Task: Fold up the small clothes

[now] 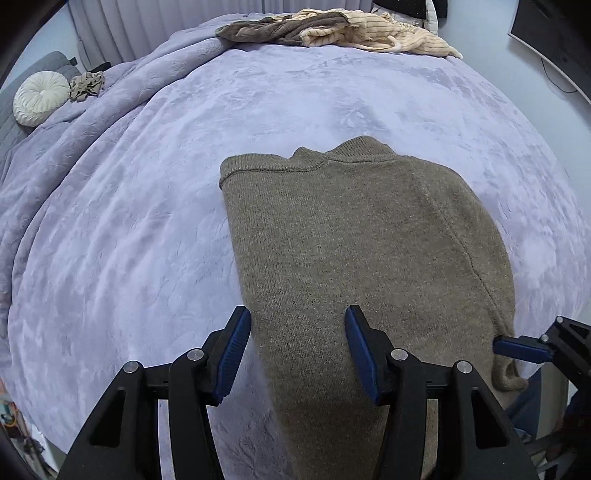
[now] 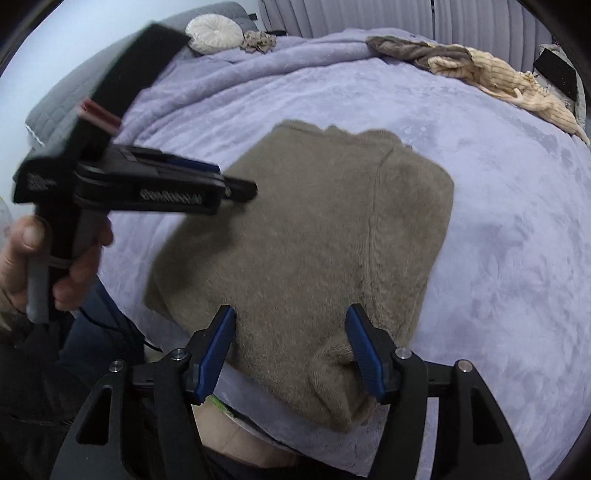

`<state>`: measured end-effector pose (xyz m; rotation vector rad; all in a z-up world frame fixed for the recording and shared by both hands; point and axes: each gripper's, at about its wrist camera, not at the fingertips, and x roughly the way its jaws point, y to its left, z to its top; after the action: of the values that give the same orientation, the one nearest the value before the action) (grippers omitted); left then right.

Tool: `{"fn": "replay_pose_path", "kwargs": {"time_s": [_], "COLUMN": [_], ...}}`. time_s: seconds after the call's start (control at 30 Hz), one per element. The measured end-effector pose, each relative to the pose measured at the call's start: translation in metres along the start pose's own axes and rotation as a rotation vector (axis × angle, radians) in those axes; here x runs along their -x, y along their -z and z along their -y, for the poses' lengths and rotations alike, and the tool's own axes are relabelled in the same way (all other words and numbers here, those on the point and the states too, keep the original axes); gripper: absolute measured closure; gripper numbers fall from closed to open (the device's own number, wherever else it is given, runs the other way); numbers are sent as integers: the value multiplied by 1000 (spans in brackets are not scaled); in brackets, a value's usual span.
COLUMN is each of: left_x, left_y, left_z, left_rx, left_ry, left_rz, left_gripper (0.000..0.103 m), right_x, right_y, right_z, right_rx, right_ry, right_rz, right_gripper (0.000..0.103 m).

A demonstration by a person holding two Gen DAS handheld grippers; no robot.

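Observation:
A taupe knit sweater (image 1: pixel 351 229) lies folded lengthwise on the lavender blanket (image 1: pixel 129 221), with its collar at the far end. My left gripper (image 1: pixel 297 310) hovers open over the sweater's near left part, and its pads touch nothing. It also shows in the right wrist view, as the left gripper (image 2: pixel 240 190) held in a hand above the sweater's (image 2: pixel 303 240) left side. My right gripper (image 2: pixel 291 310) stands open over the near right corner, where a rolled cuff (image 2: pixel 332 362) lies beneath the jaws. One of its blue fingertips (image 1: pixel 517 349) shows beside the sweater's right edge.
A pile of brown and cream striped clothes (image 1: pixel 332 29) lies at the bed's far edge. A round white cushion (image 1: pixel 40 98) and a beige scrunchie (image 1: pixel 86 85) sit at the far left on grey quilting. A dark screen (image 1: pixel 554 44) stands at the far right. The bed's near edge (image 2: pixel 295 446) is close.

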<state>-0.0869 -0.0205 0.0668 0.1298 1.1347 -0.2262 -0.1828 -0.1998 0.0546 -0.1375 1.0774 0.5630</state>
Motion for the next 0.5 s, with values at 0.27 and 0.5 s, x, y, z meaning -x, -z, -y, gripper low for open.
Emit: {"fn": "replay_pose_path", "kwargs": {"time_s": [0.27, 0.5], "left_x": [18, 42], "left_y": [5, 3], "left_z": [0, 0], "left_rx": [11, 17], "left_ry": [-65, -63], "left_rz": [9, 72], "left_gripper": [48, 13], "right_x": [47, 52], "right_y": [-22, -46], "right_z": [-7, -15], "right_rx": [-5, 34], "right_ry": [44, 150], "right_rz": [109, 99], "right_gripper": [30, 25]}}
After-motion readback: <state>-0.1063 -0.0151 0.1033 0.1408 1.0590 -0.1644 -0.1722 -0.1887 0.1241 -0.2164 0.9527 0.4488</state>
